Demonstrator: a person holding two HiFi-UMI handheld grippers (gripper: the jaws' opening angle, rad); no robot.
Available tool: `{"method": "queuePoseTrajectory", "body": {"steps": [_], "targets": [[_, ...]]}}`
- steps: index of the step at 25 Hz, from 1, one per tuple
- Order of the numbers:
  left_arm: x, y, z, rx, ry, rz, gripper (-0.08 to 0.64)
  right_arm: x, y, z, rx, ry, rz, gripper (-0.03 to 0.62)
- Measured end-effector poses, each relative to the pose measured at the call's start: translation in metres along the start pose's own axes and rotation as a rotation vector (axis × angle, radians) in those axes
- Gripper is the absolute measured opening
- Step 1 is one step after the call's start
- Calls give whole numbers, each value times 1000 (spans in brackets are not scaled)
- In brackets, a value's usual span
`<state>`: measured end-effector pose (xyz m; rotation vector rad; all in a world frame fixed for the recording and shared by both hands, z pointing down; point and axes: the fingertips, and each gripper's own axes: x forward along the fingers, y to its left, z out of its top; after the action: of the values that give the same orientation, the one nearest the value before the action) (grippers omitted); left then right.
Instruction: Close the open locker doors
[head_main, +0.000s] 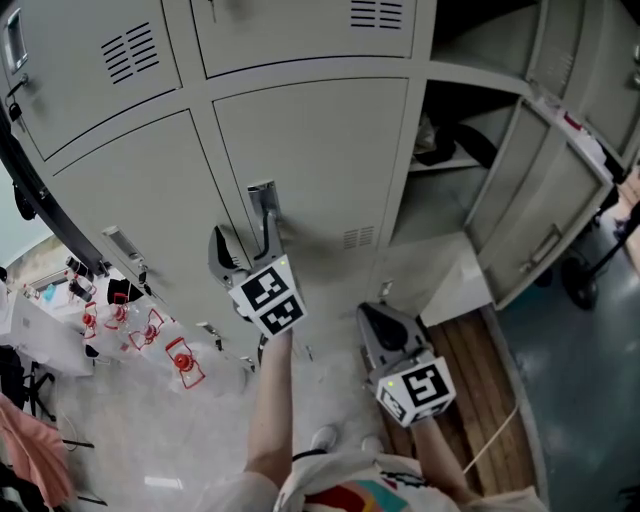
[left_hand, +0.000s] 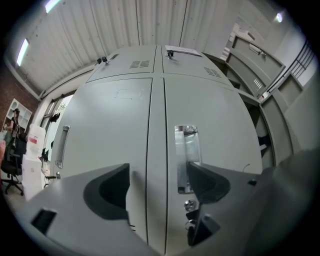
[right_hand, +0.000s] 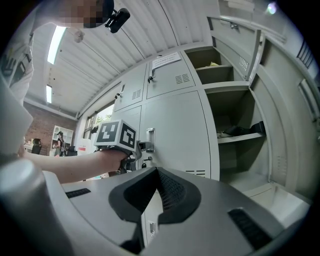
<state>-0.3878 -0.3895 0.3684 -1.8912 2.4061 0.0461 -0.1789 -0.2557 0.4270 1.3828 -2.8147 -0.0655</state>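
Note:
Grey lockers fill the views. My left gripper (head_main: 246, 245) (left_hand: 157, 186) is open, its jaws held up against a closed door, one on each side of the door's metal handle (head_main: 263, 203) (left_hand: 185, 158); a small lock with a key (left_hand: 189, 205) sits under the handle. My right gripper (head_main: 372, 318) (right_hand: 157, 196) is shut on nothing, lower and to the right, away from the lockers. Further right an open locker door (head_main: 541, 222) (right_hand: 286, 102) swings out from a compartment (head_main: 455, 150) (right_hand: 234, 116) with dark items on its shelf. Above it another compartment (right_hand: 210, 61) also stands open.
A wooden platform (head_main: 472, 360) lies under the lockers by the open door. Red-and-white objects (head_main: 150, 335) sit on the floor at the left. A person (right_hand: 59, 140) stands far off in the room's background.

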Motion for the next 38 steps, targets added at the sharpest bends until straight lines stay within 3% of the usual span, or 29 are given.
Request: {"method": "queuePoseTrajectory", "body": {"steps": [10,13,17,27,35,38], "targets": [[-38,-29,49,-51,-90,-80,348,-27,-6,4,23,-10,-30,5],[-53,-50,57,-53,-112,-136,348,-39,-10,6,29,-19,-44,5],[-75,-84,64,-120,-123,-238,347,-60,-17,6,62,-9,-65,5],[-134,-201,100,-90,-201,-451,347,-133,-69,6,74,-31,-210,5],[-180,-307,107,-88,-210,-636,347,-203,-116,2,82,-32,-334,6],[-196,-344,107,-91,-208,-694,347,-229,-138,0,43,-51,-383,5]]}}
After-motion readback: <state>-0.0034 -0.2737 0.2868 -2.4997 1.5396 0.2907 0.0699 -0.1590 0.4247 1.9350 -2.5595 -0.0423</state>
